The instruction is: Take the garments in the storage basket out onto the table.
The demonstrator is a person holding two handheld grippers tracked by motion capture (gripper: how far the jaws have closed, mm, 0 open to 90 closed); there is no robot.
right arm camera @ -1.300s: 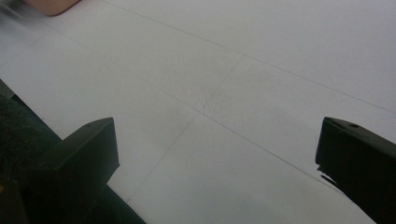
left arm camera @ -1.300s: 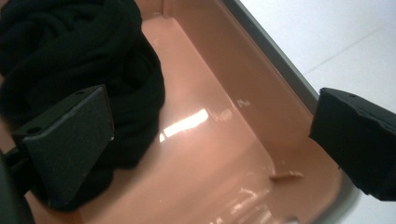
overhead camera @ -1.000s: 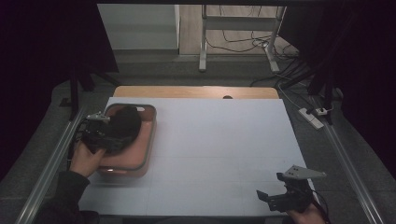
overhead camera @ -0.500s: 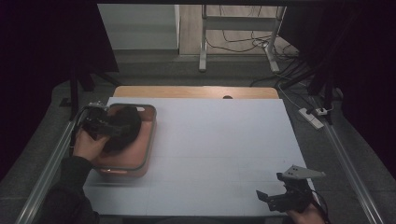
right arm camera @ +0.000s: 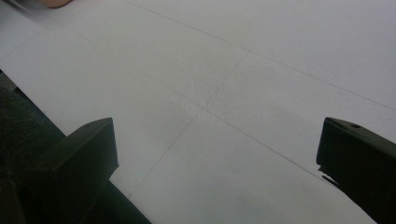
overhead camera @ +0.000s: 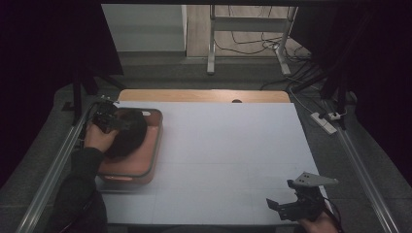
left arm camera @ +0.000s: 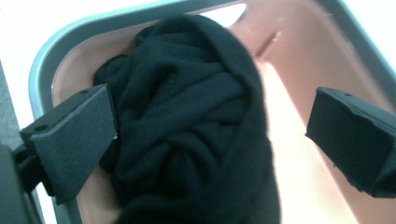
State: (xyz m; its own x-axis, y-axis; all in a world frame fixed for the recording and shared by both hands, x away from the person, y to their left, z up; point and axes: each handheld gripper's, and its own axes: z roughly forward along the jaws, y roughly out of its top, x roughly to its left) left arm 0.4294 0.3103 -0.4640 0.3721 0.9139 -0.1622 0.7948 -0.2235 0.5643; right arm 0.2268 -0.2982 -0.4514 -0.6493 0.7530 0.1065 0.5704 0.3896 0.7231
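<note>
Black cloth (left arm camera: 187,126) in pink tub (left arm camera: 322,60), left tool (left arm camera: 210,135) wide, perhaps touching.

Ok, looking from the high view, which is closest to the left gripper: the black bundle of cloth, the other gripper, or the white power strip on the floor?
1. The black bundle of cloth, in the pink tray, right at the left gripper.
2. The right gripper, at the table's near right corner.
3. The white power strip, on the floor past the table's right edge.
</note>
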